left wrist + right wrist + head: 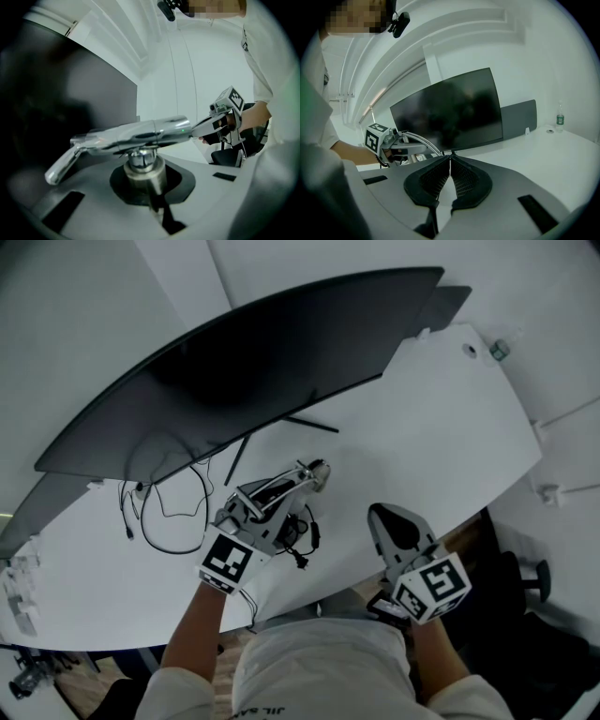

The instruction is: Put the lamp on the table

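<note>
The lamp (302, 476) is a folded chrome desk lamp, held low over the white table (441, 427) in front of the monitor. My left gripper (279, 500) is shut on it. In the left gripper view the lamp's round post stands between the jaws of the left gripper (145, 174), and its shiny arm (136, 133) lies crosswise above them. I cannot tell whether the lamp touches the table. My right gripper (384, 515) hovers at the table's near edge, to the right of the lamp. It (450, 161) is shut with its ribbed pads together and nothing between them.
A wide curved monitor (244, 371) spans the back of the table on thin black legs. Loose black cables (173, 507) lie left of the lamp, and a black plug and cord (302, 538) lie under the left gripper. A small bottle (499, 350) stands at the far right corner.
</note>
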The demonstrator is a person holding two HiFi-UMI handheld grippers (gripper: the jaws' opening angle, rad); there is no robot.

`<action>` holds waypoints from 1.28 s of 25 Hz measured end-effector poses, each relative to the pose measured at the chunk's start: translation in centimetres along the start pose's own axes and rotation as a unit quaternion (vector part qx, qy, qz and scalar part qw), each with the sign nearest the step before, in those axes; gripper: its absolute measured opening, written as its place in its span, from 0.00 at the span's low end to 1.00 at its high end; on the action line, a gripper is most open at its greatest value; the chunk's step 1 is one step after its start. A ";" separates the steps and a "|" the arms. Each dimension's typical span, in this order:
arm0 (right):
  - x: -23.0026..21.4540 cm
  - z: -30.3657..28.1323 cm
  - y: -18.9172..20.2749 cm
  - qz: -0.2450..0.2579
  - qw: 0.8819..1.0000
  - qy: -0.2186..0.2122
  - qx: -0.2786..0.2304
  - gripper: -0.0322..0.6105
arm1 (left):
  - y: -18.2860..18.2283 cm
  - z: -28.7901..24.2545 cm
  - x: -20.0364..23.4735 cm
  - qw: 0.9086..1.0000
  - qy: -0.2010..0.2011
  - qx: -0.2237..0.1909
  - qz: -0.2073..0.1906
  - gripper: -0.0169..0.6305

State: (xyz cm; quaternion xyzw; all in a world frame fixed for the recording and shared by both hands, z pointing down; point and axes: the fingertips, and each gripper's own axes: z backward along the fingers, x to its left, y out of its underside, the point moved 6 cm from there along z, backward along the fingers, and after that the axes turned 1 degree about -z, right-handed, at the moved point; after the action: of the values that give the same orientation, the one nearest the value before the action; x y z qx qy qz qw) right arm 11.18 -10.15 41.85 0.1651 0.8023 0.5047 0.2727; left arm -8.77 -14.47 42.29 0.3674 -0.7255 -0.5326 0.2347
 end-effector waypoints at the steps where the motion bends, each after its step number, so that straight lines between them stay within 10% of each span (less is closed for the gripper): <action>1: 0.0 -0.2 0.1 0.000 1.000 0.000 0.002 0.10 | 0.2 -0.1 0.1 1.000 0.002 -0.001 0.001 0.03; 32: 0.7 -1.7 0.5 -0.004 1.000 0.002 0.015 0.10 | 3.7 -0.8 1.5 1.000 0.017 -0.010 0.017 0.03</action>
State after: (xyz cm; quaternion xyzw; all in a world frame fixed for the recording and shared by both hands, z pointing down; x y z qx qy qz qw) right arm 9.62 -10.78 42.68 0.1646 0.8110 0.4920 0.2703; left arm -10.19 -15.51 46.00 0.3612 -0.7221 -0.5297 0.2600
